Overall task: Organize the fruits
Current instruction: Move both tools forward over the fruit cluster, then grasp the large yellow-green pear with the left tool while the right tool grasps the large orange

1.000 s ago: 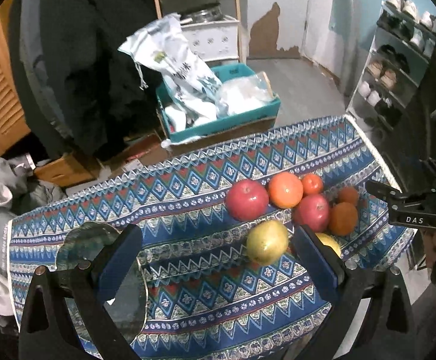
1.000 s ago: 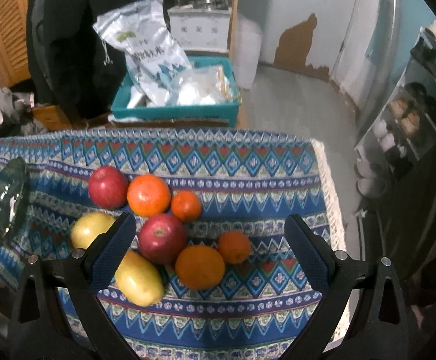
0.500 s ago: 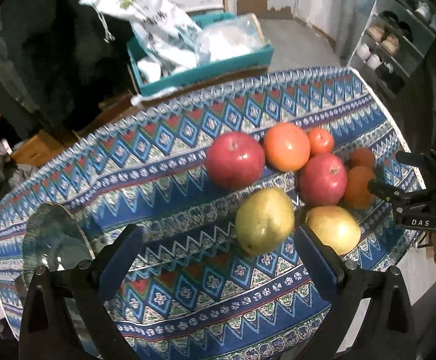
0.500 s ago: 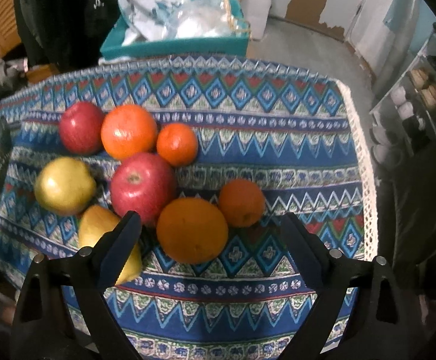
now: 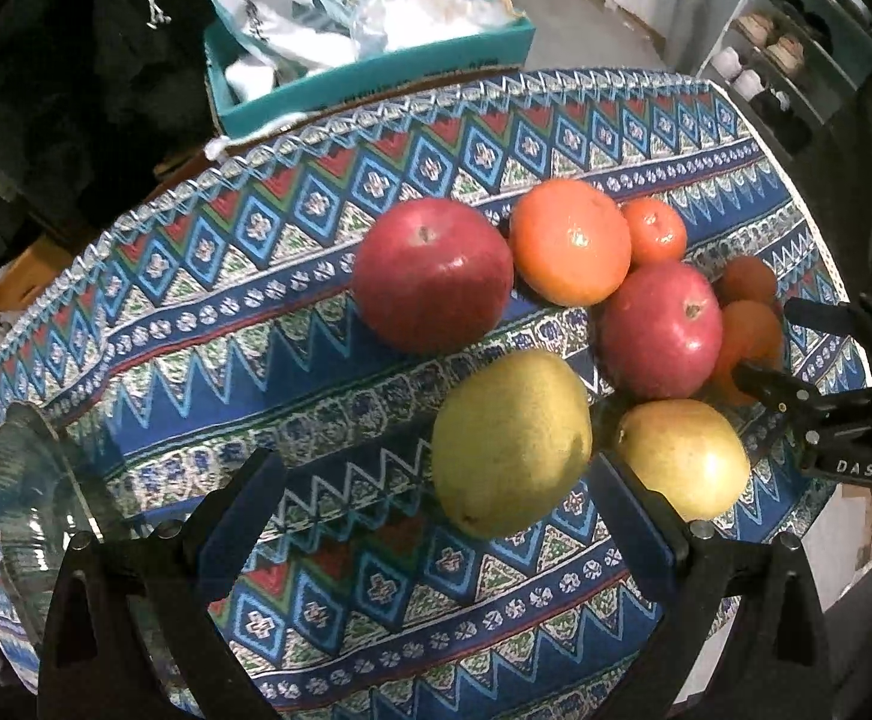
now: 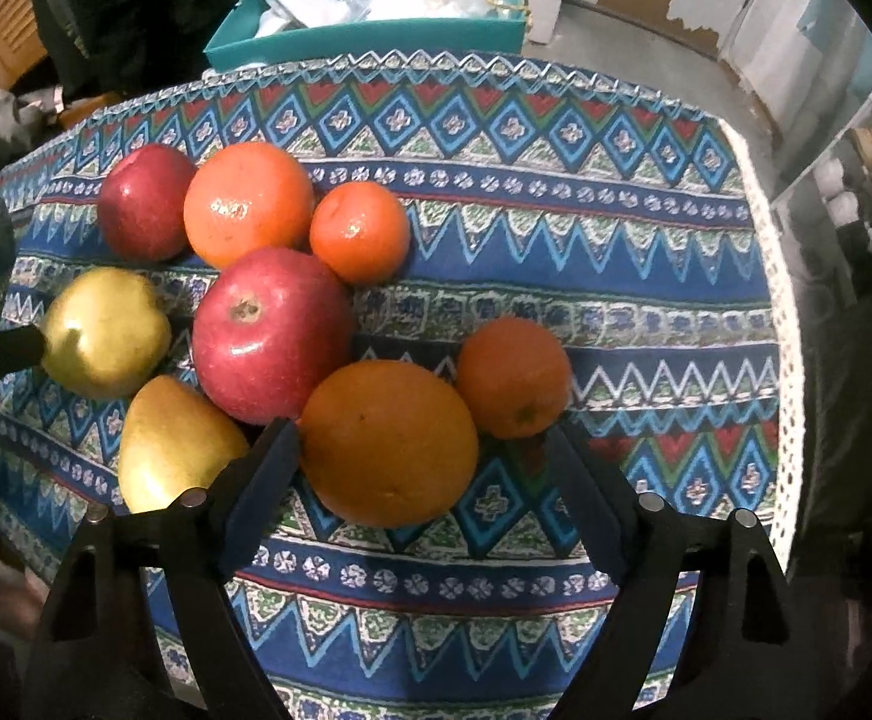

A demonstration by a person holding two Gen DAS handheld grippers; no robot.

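The step in hand is judged to be the pick-up: on the tabletop (image 6: pixel 646 252) under its patterned cloth, the right tool (image 6: pixel 424 462) is closing its jaws around the large orange (image 6: pixel 388 441), pads not yet pressing, while the left tool (image 5: pixel 436 516) stands released with its jaws either side of the green pear (image 5: pixel 511 441). The next move calls for each tool to clench squarely without nudging neighbours. The large orange, round and dull-skinned, lies just right of the red apple (image 6: pixel 271 333), touching it; a small orange (image 6: pixel 514 378) sits beside it.
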